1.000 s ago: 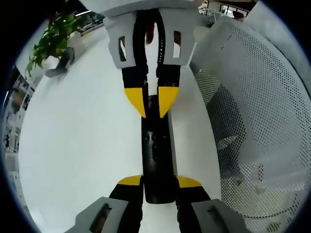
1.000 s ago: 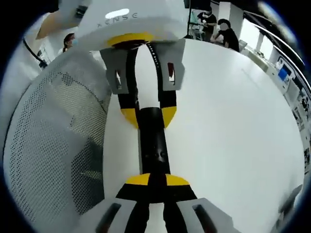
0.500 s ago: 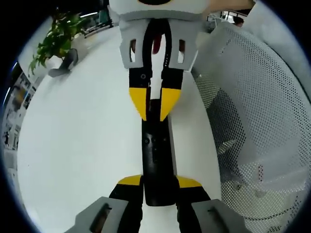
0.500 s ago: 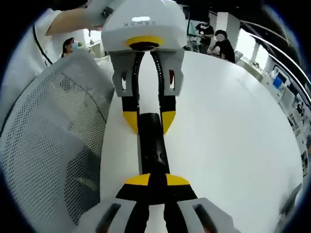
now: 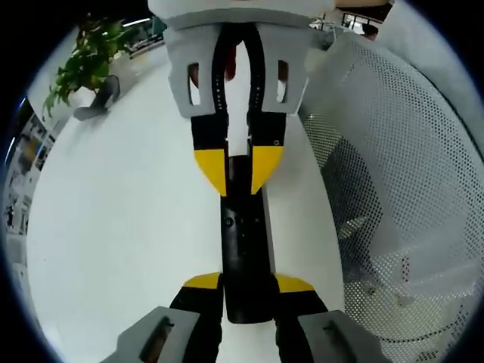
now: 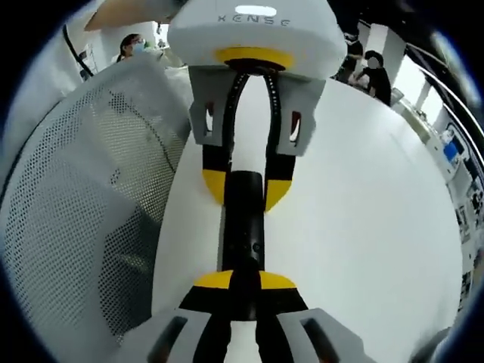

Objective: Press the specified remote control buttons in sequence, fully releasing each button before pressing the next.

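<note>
Ideally the press comes straight down onto one button, then lifts fully clear before the next — judged from the task. The black remote control (image 5: 243, 249) lies on the white table (image 5: 121, 227), pinched at one end between the left gripper (image 5: 248, 291) jaws. The right gripper (image 6: 243, 286) has its jaws nearly together over the remote's other end — contact looks likely.

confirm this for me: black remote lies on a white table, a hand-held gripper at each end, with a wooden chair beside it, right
Not quite. The chair beside the table is white perforated mesh, not wooden, as the left gripper view shows. The rest holds: the black remote lies on the white table with the left hand-held gripper at one end and the right hand-held gripper at the other.
</note>
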`<action>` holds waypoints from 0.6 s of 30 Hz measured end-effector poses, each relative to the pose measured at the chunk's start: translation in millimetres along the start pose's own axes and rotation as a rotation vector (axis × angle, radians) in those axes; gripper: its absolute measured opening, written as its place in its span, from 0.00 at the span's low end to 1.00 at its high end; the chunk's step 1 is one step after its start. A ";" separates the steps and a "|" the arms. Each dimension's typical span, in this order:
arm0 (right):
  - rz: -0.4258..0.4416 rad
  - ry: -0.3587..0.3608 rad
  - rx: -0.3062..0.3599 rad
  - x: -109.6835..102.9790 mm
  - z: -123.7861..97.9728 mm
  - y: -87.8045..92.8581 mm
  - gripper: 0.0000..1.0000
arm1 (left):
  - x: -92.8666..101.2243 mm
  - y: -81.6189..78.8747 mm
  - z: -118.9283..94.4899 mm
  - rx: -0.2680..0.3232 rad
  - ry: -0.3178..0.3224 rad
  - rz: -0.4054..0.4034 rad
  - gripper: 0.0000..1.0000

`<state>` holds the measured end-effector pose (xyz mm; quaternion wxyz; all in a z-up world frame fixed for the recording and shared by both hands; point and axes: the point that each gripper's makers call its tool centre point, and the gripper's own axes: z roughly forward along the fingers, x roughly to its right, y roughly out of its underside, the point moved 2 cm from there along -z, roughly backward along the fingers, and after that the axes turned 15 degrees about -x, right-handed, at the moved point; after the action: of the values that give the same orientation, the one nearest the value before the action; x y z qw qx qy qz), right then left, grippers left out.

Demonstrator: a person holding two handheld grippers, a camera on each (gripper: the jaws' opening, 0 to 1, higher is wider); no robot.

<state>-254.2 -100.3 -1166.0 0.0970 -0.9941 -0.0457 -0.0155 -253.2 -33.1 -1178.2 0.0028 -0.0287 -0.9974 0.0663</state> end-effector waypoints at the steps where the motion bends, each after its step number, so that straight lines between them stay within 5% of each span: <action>1: 0.014 -0.007 -0.029 0.3 0.3 -0.7 0.07 | 0.1 0.1 -0.1 0.002 0.000 0.001 0.24; 9: 0.014 -0.009 -0.044 1.7 1.1 1.0 0.07 | -0.1 0.6 0.0 0.008 0.005 0.008 0.24; 16: 0.020 0.106 0.146 -2.5 0.0 -0.4 0.07 | 0.1 1.1 -0.2 0.021 0.004 0.003 0.24; 18: 0.034 0.091 0.159 -2.2 0.5 0.0 0.07 | 0.1 1.3 -0.3 0.024 0.003 0.001 0.24</action>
<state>-256.4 -100.4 -1166.6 0.1777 -0.9822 -0.0255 -0.0555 -253.2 -31.8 -1178.1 0.0044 -0.0292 -0.9965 0.0782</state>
